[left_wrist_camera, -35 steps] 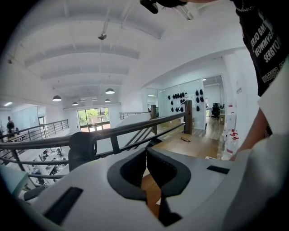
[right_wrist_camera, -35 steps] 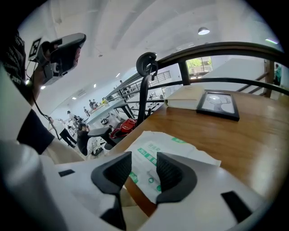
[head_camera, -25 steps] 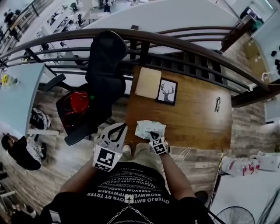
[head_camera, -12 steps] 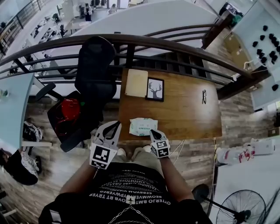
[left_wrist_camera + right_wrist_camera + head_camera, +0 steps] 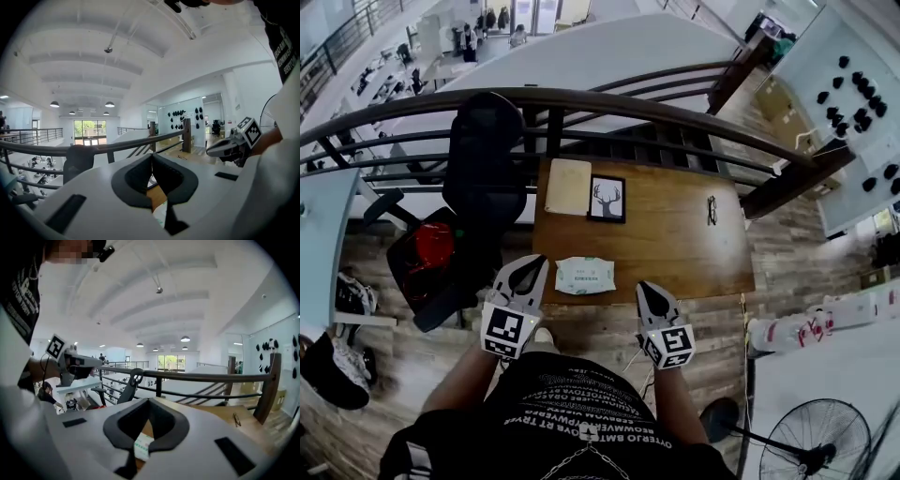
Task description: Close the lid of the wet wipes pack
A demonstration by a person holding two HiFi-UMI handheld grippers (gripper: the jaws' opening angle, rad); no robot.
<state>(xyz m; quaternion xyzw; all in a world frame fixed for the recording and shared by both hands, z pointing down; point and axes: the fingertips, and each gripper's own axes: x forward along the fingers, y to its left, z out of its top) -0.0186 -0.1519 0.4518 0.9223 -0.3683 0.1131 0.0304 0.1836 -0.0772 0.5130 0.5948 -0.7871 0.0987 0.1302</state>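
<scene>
The wet wipes pack (image 5: 585, 275), white and pale green, lies flat near the front edge of the wooden table (image 5: 675, 244); its lid looks flat against the pack. My left gripper (image 5: 532, 266) hovers just left of the pack, off the table's corner, jaws shut and empty. My right gripper (image 5: 649, 290) is lifted to the right of the pack, in front of the table edge, shut with nothing in it. In the right gripper view the pack (image 5: 142, 446) shows low down through the hollow of the shut jaws of the right gripper (image 5: 149, 401). In the left gripper view the left gripper (image 5: 151, 157) points out over the railing.
A cream board (image 5: 568, 186), a framed deer picture (image 5: 607, 198) and a pair of glasses (image 5: 711, 210) lie at the table's far side. A dark railing (image 5: 581, 98) runs behind it. A black office chair (image 5: 483, 159) and a red bag (image 5: 427, 253) stand to the left.
My right gripper has lifted off the wipes pack and drawn back to the right, towards the person. The left gripper rose a little beside the pack.
</scene>
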